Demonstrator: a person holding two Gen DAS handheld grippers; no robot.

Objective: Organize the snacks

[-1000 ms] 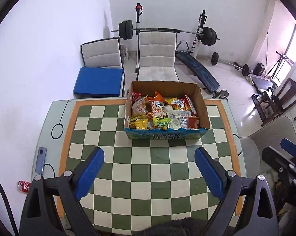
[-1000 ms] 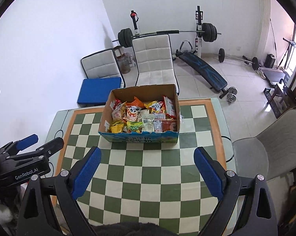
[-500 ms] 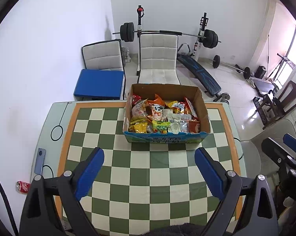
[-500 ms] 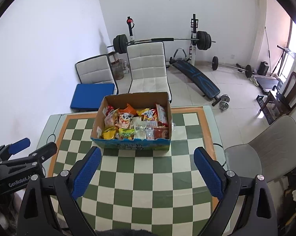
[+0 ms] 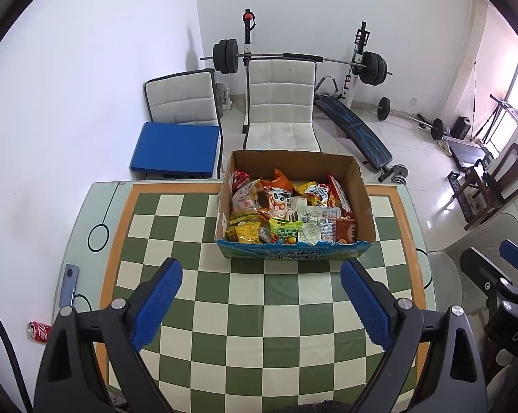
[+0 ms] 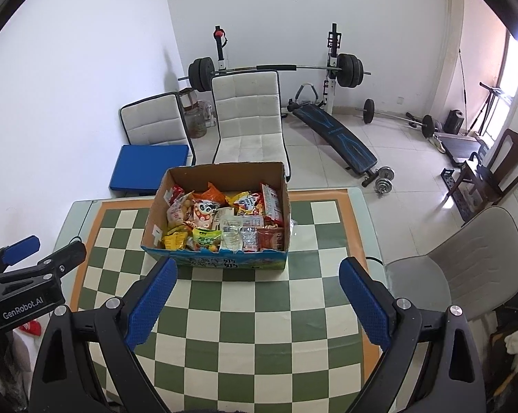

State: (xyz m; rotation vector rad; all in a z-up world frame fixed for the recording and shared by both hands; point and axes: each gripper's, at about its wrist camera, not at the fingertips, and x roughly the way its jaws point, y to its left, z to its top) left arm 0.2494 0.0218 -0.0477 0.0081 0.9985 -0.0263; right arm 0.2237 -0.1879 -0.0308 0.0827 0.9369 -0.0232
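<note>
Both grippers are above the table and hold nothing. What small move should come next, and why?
Probably bring the left gripper forward and down toward the cardboard box. All the snacks lie inside it, the checkered table in front is bare, and both the left and the right gripper are open, short of the box.

Matt cardboard box (image 5: 360, 186) holds glossy plastic snack packets (image 5: 283, 206) on a smooth table (image 5: 197, 285).

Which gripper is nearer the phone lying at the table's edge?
Left. The left gripper hangs over the checkered table with the phone just beyond its left finger; the right gripper sits farther toward the table's opposite side.
</note>
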